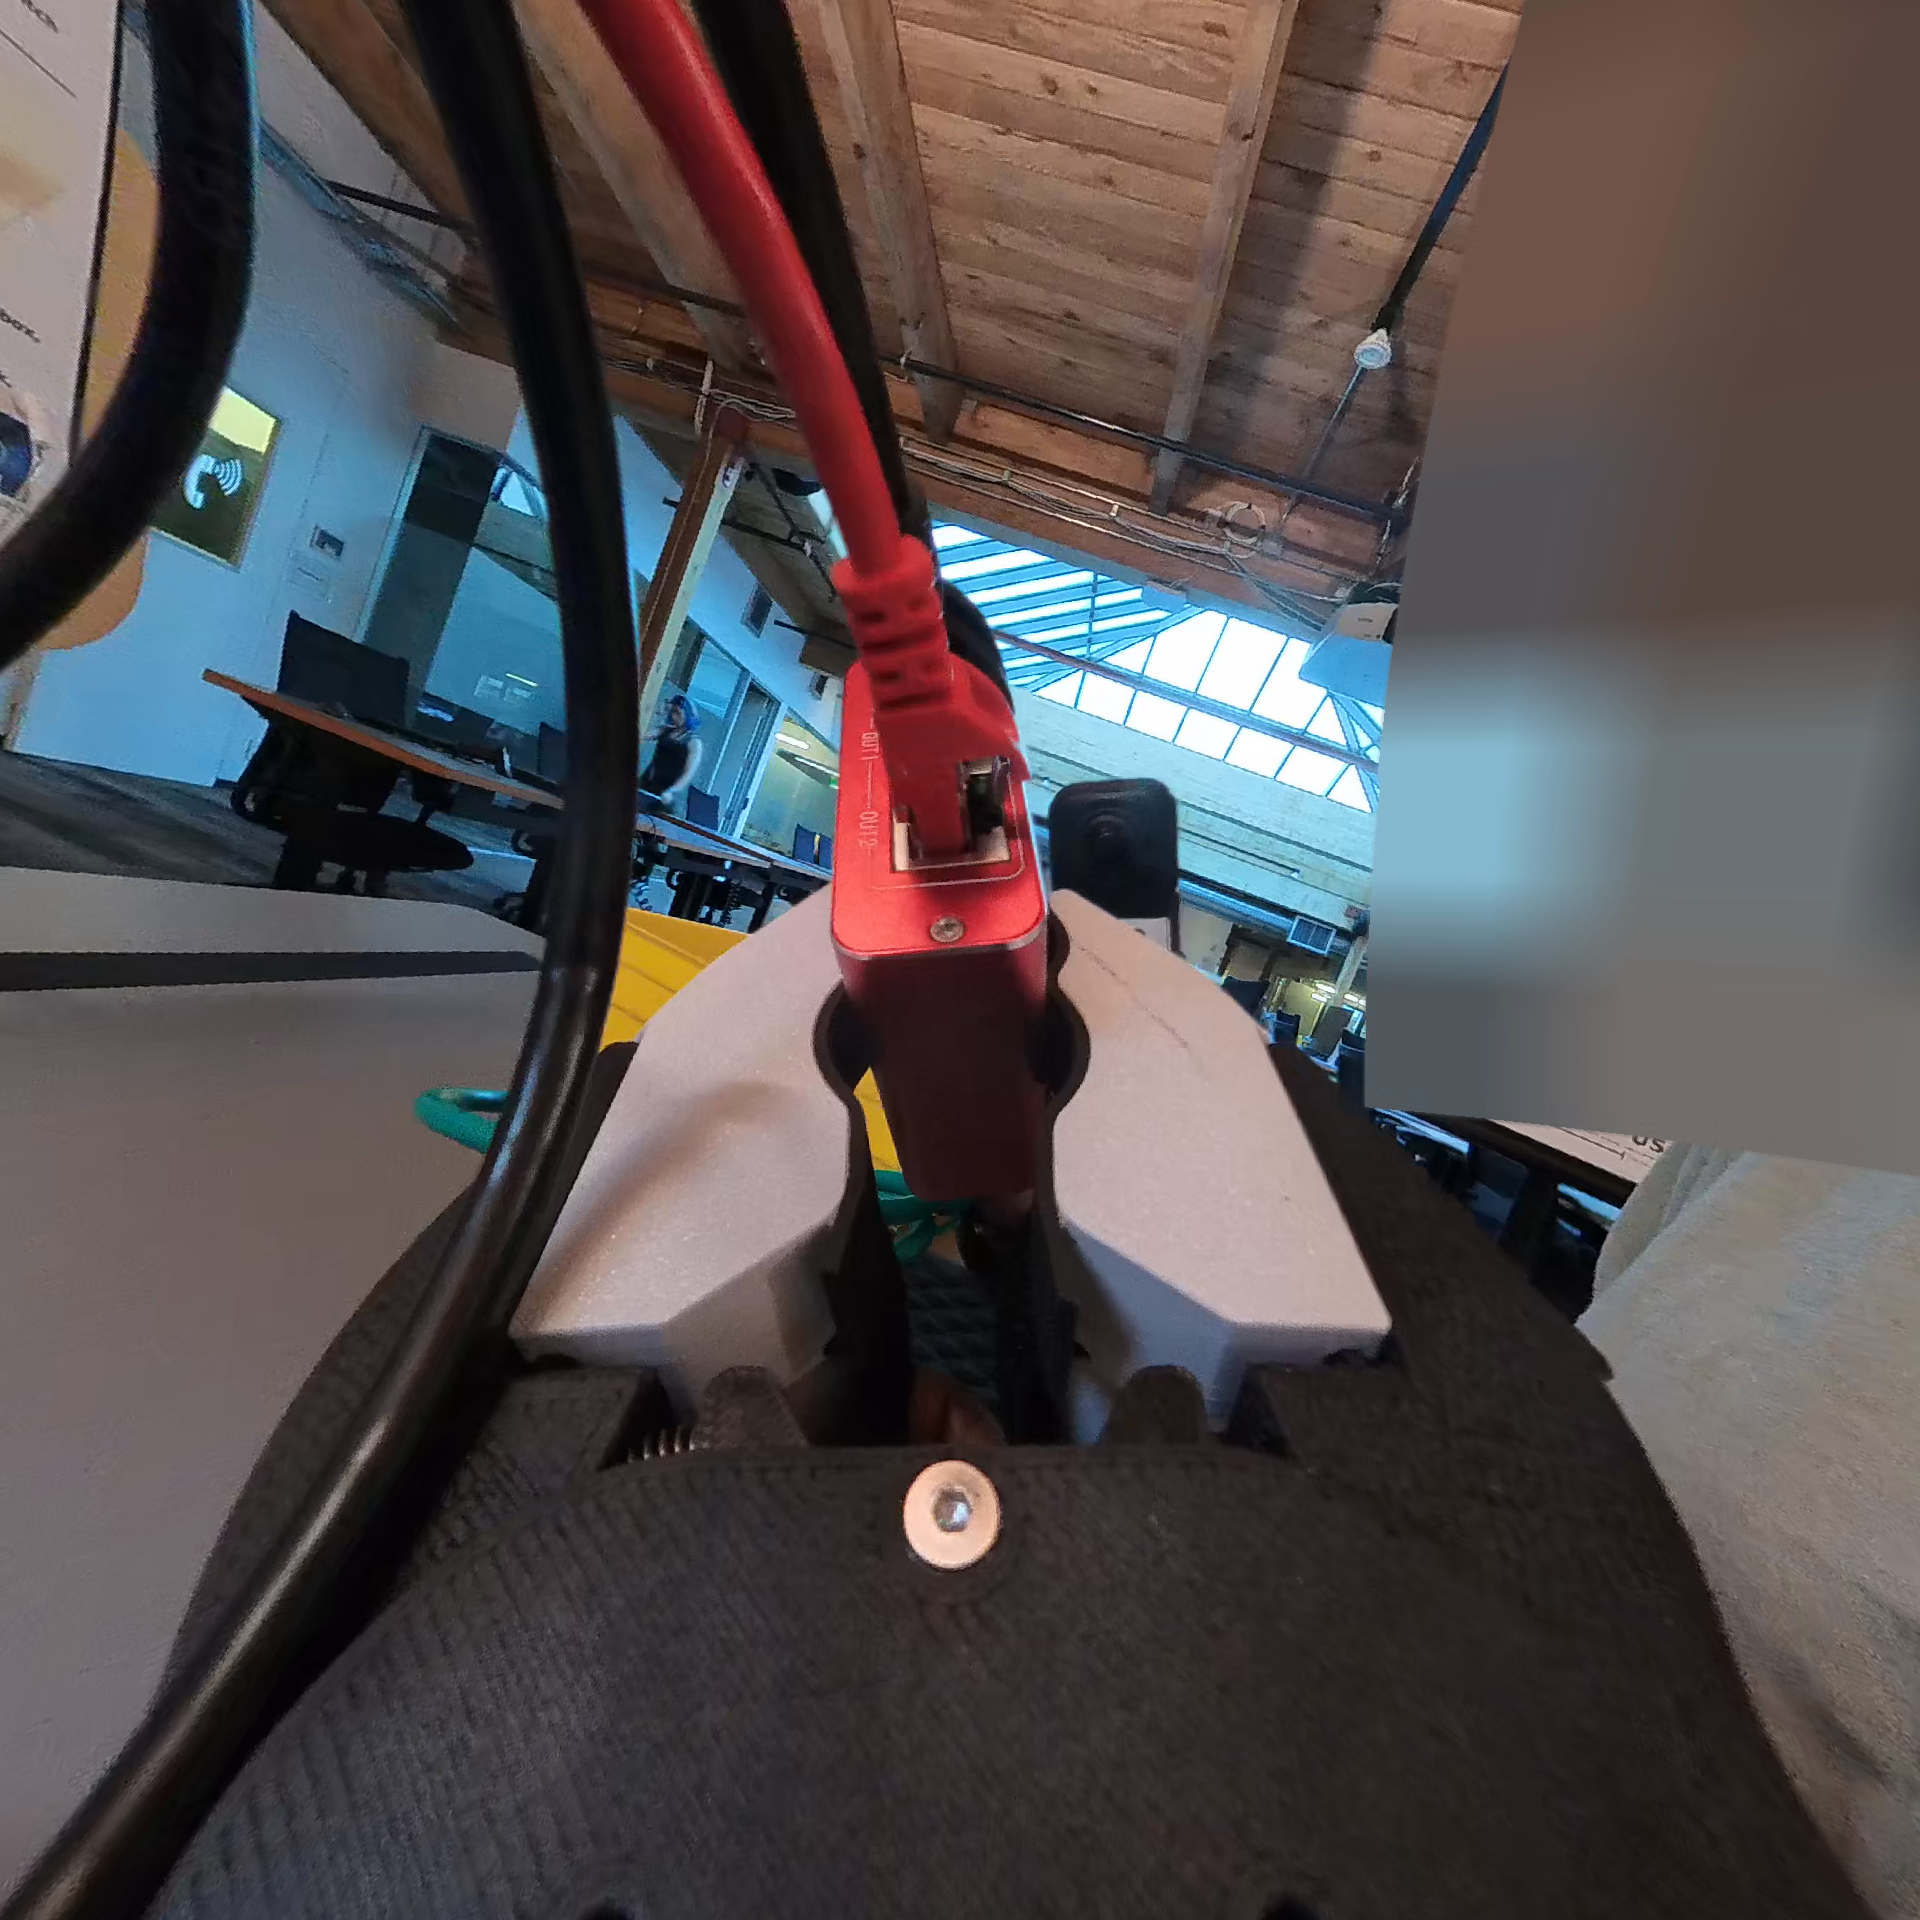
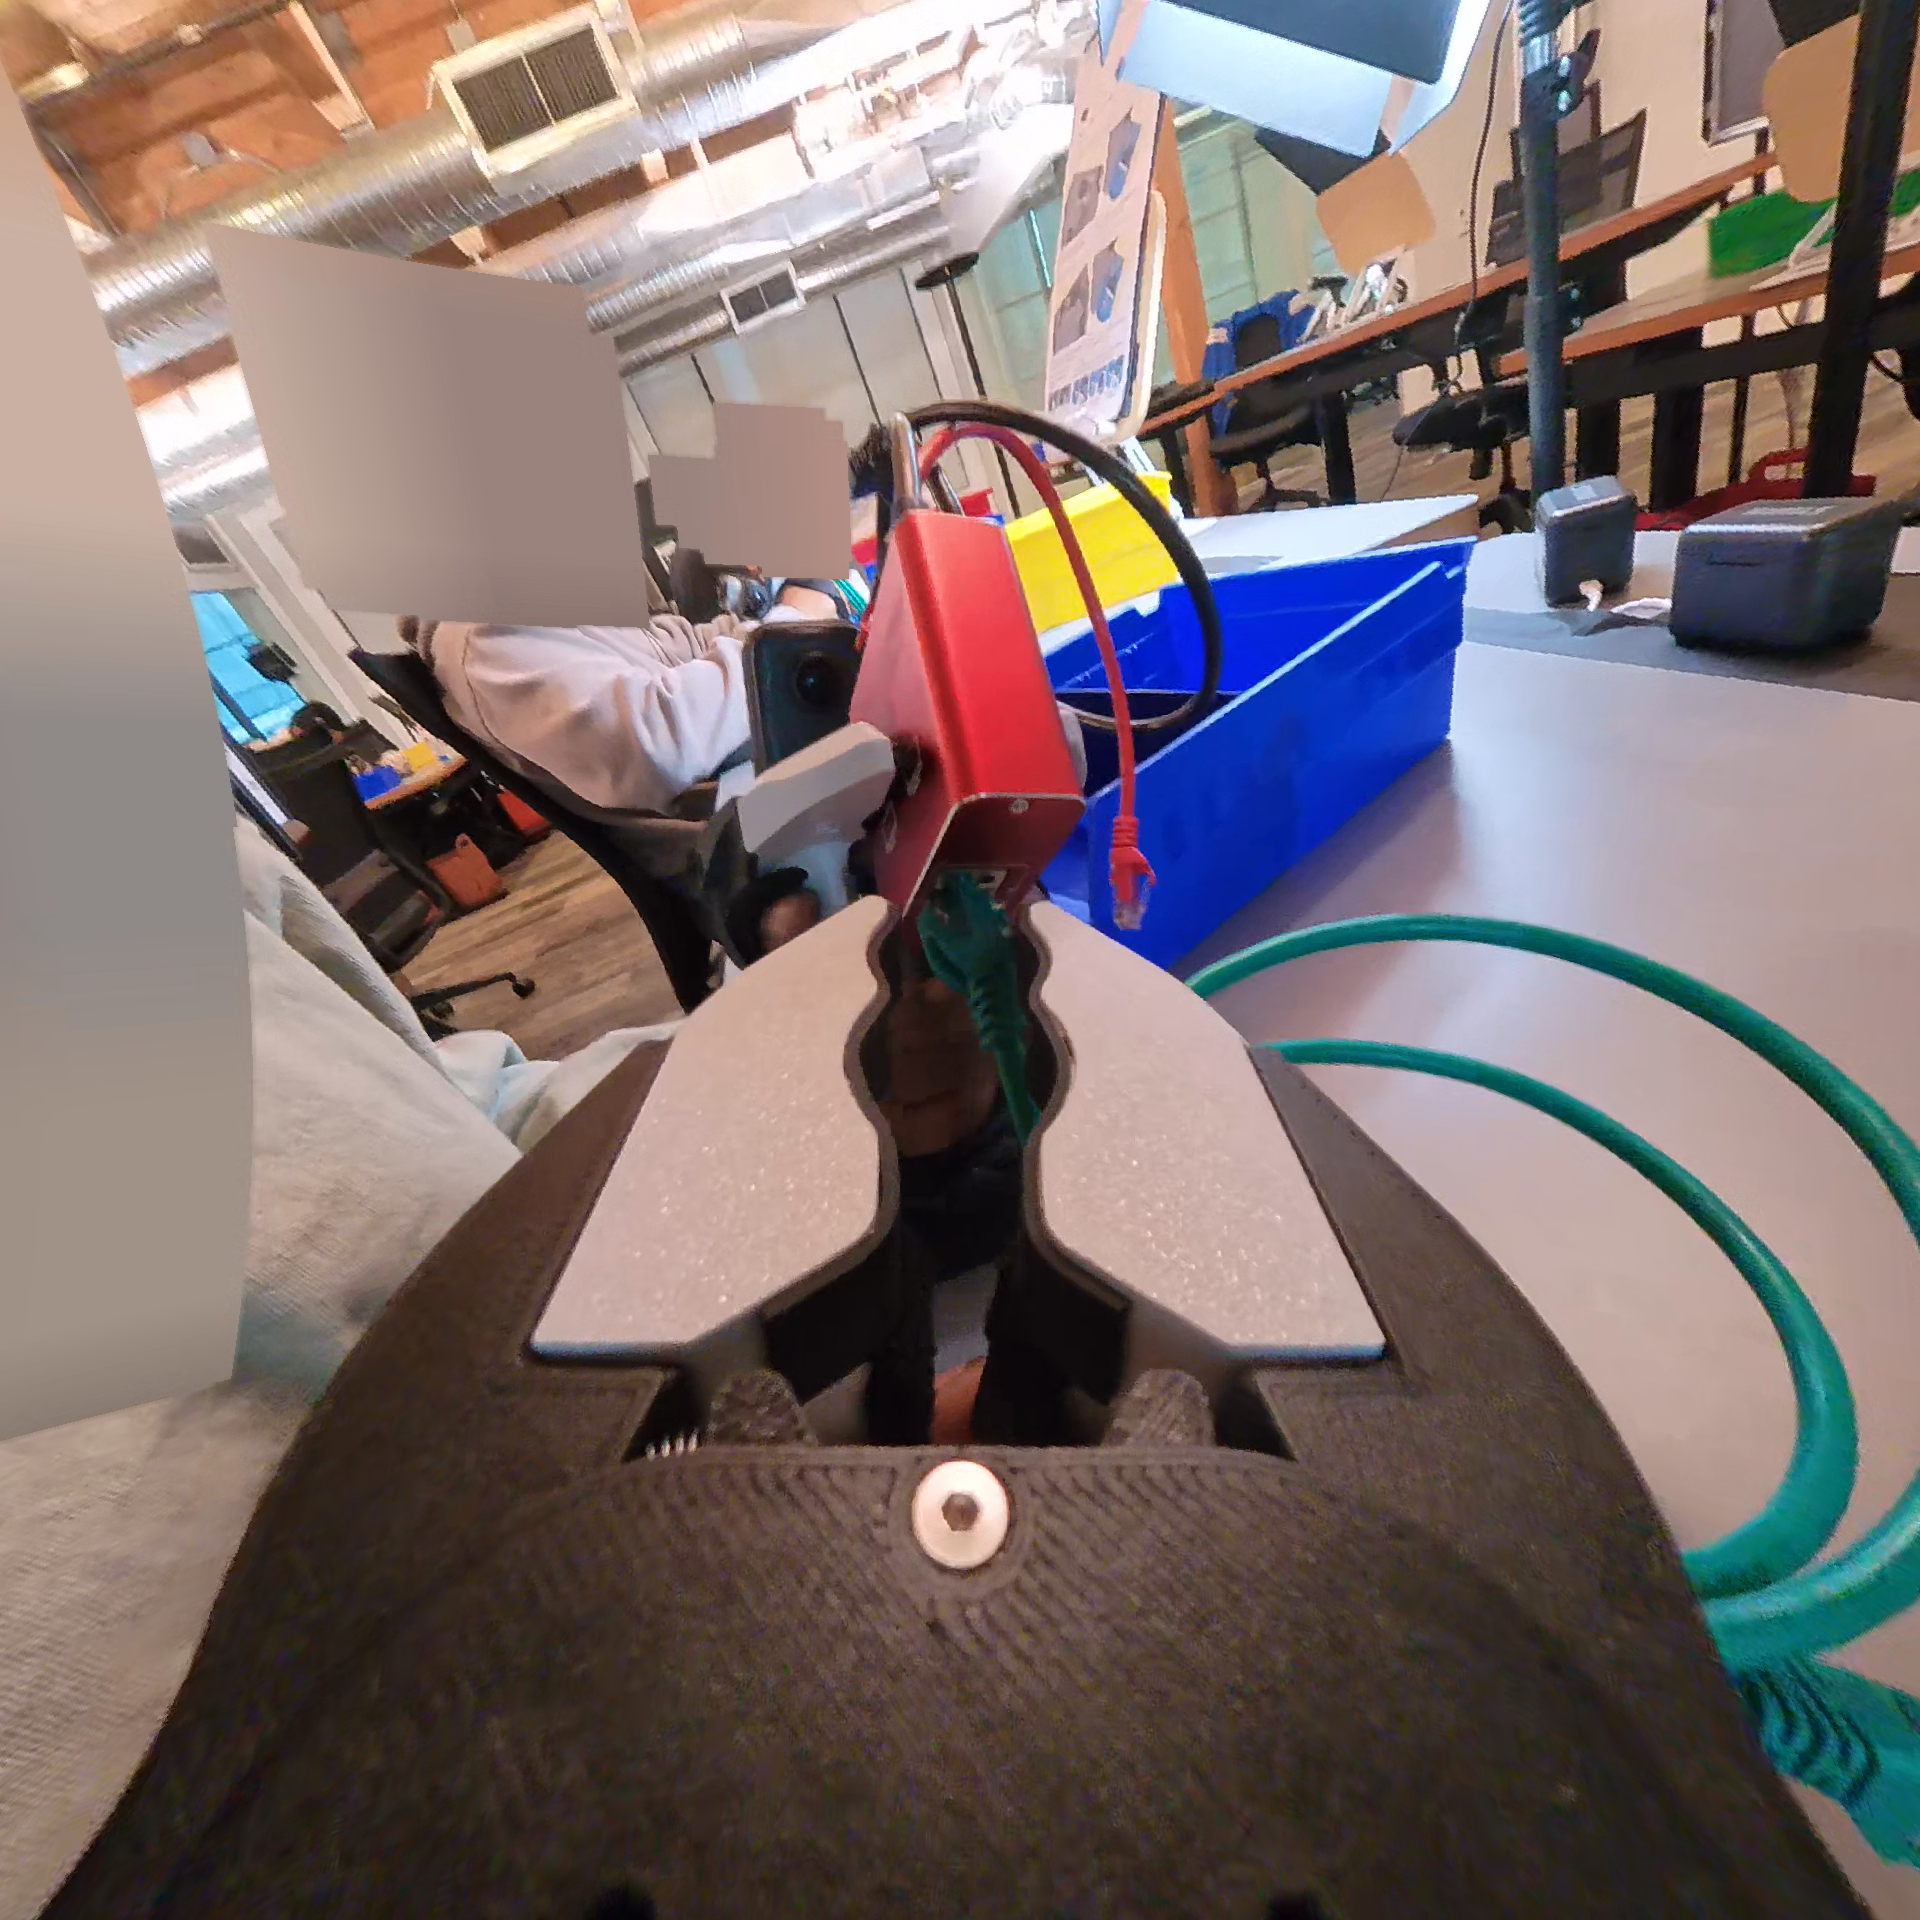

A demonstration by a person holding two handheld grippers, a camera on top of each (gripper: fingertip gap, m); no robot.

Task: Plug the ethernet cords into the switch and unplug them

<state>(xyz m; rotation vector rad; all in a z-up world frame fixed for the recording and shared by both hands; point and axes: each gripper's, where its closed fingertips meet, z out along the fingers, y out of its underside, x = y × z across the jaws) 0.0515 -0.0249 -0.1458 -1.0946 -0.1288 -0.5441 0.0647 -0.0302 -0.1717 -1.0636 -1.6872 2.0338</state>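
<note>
My left gripper is shut on a red metal switch and holds it upright in the air. A red ethernet cord is plugged into a port on the switch's top end, with black cords running beside it. In the right wrist view the switch hangs tilted above my right gripper, held by the left gripper's grey finger. My right gripper is shut on the green cord's plug, whose tip sits in the switch's near-end port. The red cord's free end dangles loose.
The green cord loops over the grey table at right. A blue bin and a yellow bin stand behind the switch. Two grey boxes sit far right. A seated person's sleeve is at left. Only a small space, under 4 cm, lies between the two pairs of fingers.
</note>
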